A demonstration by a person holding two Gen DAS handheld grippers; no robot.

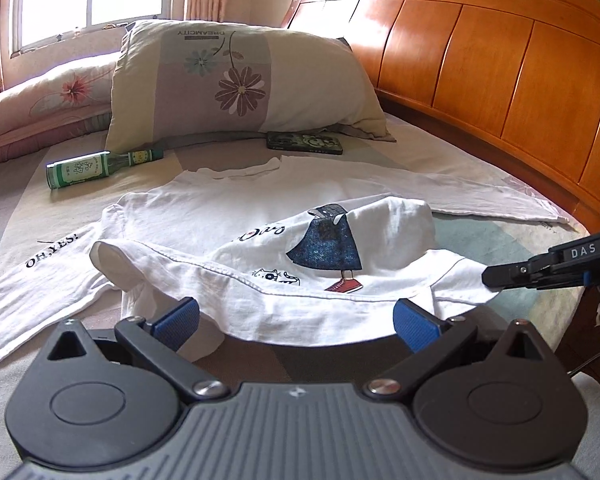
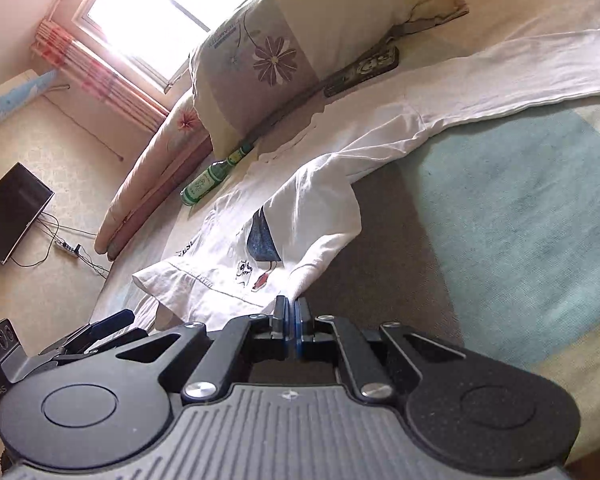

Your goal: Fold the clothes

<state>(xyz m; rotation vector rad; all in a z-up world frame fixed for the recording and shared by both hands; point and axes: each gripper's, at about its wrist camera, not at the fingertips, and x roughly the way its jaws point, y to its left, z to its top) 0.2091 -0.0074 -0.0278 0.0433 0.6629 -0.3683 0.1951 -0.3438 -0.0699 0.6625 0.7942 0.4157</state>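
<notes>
A white long-sleeved shirt (image 1: 236, 204) with a blue cartoon print lies spread on the bed, both sleeves stretched out sideways. Its bottom hem is lifted and folded up toward the collar. My right gripper (image 1: 496, 276) is shut on the hem's right corner; in the right wrist view its closed fingertips (image 2: 291, 312) pinch the shirt (image 2: 220, 264). My left gripper (image 1: 296, 322) is open at the raised hem's near edge, and the fabric spans the gap between its blue pads (image 1: 176, 320). It also shows in the right wrist view, as the left gripper (image 2: 100, 326) at the lower left.
A flowered pillow (image 1: 236, 80), a green bottle (image 1: 96, 166) and a dark phone (image 1: 304, 143) lie beyond the shirt. The wooden headboard (image 1: 480, 60) runs along the right. A rolled quilt (image 1: 40, 100) sits at the far left. A monitor (image 2: 10, 212) and power strip (image 2: 66, 247) are on the floor.
</notes>
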